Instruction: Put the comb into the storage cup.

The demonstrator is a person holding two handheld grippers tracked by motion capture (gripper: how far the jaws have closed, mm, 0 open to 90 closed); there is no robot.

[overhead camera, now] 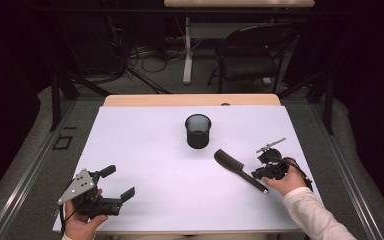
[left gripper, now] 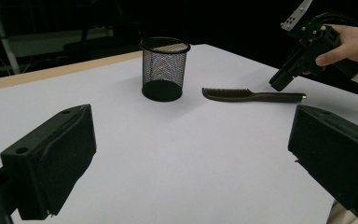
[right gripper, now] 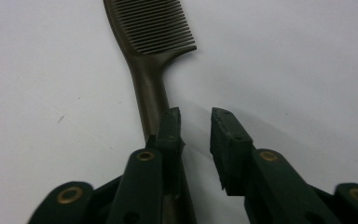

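Near edge of the table point(overhead camera: 145, 200), white-covered. Left hand point(overhead camera: 80, 222) holds the left gripper point(overhead camera: 117, 185) low at the near left corner, grey three-cornered plate on top, jaws spread wide with nothing between them. In the left gripper view the two black jaws stand far apart at the frame's sides, bare white surface between.

Near right: right hand point(overhead camera: 287, 181), pale sleeve point(overhead camera: 312, 215) behind it, holds the right gripper point(overhead camera: 258, 174), which points toward the table's middle. In the right gripper view its jaws are parted by a narrow gap and grip nothing. The comb's handle runs under and just beside the left-hand jaw in that view, not between the two; the gap itself shows bare white table. Whether the jaw touches the handle, cannot tell.

Comb point(overhead camera: 237, 169): dark, lying flat on the white surface, toothed end point(right gripper: 156, 25) pointing away from the right gripper toward the table's centre, handle end near the right hand. In the left gripper view the comb point(left gripper: 251, 95) lies just below the right gripper's tip.

Farther: black mesh cup point(overhead camera: 198, 131), upright, open top, near the table's centre, apart from the comb's toothed end. Left gripper view shows it point(left gripper: 163, 69) empty-looking through the mesh.

Beyond the table: a folding chair point(overhead camera: 250, 55), cables on the floor point(overhead camera: 145, 52).
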